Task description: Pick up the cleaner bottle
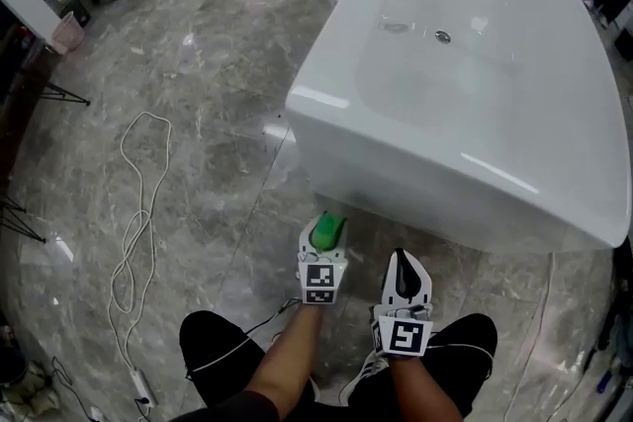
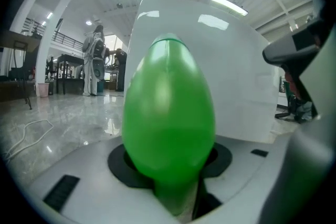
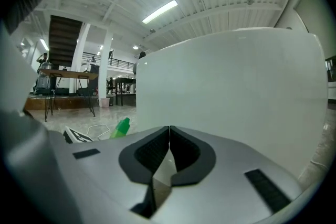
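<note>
Closest to the lens, the green cleaner bottle [image 2: 168, 113] filled the left gripper view. It was clamped at partial width between the pads of the left gripper [image 1: 323, 247], and its lower end was hidden in the jaw recess. Only the head view placed the bottle just beside the near corner of the white bathtub [image 1: 326, 104], over the marble floor [image 1: 198, 114]; clearance from the floor could not be read there. Only the right gripper view showed the right gripper [image 3: 169, 144] with jaws together and nothing between them. It also showed the bottle's tilted neck beyond the left marker cube [image 3: 77, 136].
</note>
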A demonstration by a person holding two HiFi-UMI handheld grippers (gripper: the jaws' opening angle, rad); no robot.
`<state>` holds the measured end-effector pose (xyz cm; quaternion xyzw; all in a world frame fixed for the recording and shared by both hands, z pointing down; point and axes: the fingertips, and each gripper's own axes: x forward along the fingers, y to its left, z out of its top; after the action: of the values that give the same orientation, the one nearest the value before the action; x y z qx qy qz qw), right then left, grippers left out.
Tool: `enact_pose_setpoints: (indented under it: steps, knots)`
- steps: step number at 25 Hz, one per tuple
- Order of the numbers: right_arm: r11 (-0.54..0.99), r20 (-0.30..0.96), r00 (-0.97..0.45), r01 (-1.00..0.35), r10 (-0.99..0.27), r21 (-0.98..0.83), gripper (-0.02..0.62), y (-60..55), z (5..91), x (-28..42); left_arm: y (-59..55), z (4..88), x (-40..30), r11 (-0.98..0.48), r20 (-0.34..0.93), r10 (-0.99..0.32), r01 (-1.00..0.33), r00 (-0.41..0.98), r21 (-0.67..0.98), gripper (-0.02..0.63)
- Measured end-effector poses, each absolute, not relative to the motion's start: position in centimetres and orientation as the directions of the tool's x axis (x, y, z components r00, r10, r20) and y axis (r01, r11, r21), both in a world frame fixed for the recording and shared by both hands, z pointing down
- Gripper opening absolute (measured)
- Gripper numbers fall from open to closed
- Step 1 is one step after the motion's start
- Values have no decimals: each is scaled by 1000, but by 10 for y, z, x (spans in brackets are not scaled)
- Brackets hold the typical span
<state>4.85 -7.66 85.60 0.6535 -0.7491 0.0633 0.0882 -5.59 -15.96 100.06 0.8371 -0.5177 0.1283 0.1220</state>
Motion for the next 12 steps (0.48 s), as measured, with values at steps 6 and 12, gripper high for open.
enact_pose_setpoints:
  steps: [6, 12]
  knots:
    - [83, 207, -73, -996, -976, 44, 17, -82, 726, 73, -156, 838, -54, -442, 302, -850, -896, 432, 38, 183]
    - [10, 250, -25, -998, -968, -62, 17, -79, 562, 129, -149, 645, -27, -469, 317, -830, -882, 458, 47, 183]
